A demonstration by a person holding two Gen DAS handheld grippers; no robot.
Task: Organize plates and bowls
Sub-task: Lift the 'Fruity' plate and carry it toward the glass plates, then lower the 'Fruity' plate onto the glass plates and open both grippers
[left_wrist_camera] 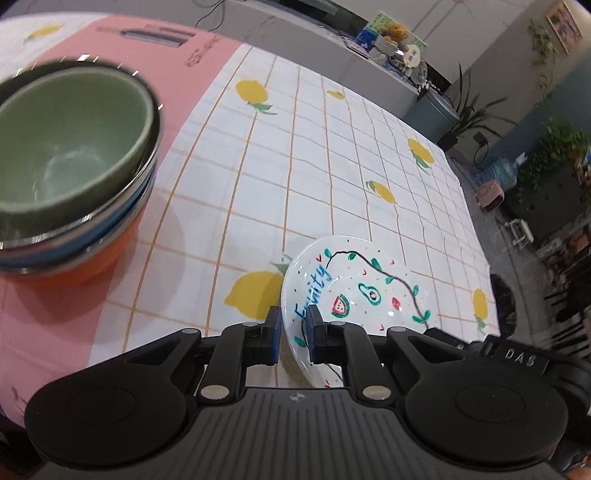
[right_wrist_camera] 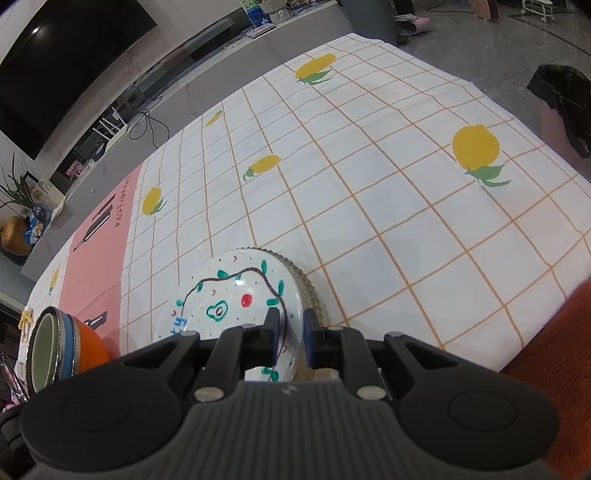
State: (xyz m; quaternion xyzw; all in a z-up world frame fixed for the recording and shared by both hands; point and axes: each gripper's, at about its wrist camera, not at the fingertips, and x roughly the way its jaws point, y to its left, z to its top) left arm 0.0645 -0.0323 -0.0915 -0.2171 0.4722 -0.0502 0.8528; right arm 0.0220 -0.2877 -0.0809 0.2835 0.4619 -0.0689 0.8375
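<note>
Gripping opposite rims of one fruit-painted plate (left_wrist_camera: 365, 295), left gripper (left_wrist_camera: 292, 325) and right gripper (right_wrist_camera: 291, 328) jaws nearly shut on it; stacked bowls (left_wrist_camera: 74, 166) left of them on table (left_wrist_camera: 295, 166).

Home living room, I'd say. I'm working over a table with a lemon-print grid tablecloth (right_wrist_camera: 369, 221). Big dark TV (right_wrist_camera: 66, 62) on the wall above a long low grey console (right_wrist_camera: 207, 70) with cables and clutter. Houseplants (left_wrist_camera: 554, 147) along the far wall, a framed picture (left_wrist_camera: 563, 24) up high, a small pink stool-like item (left_wrist_camera: 489, 194) on the floor. Shelf clutter of boxes and knick-knacks (left_wrist_camera: 391, 44).
</note>
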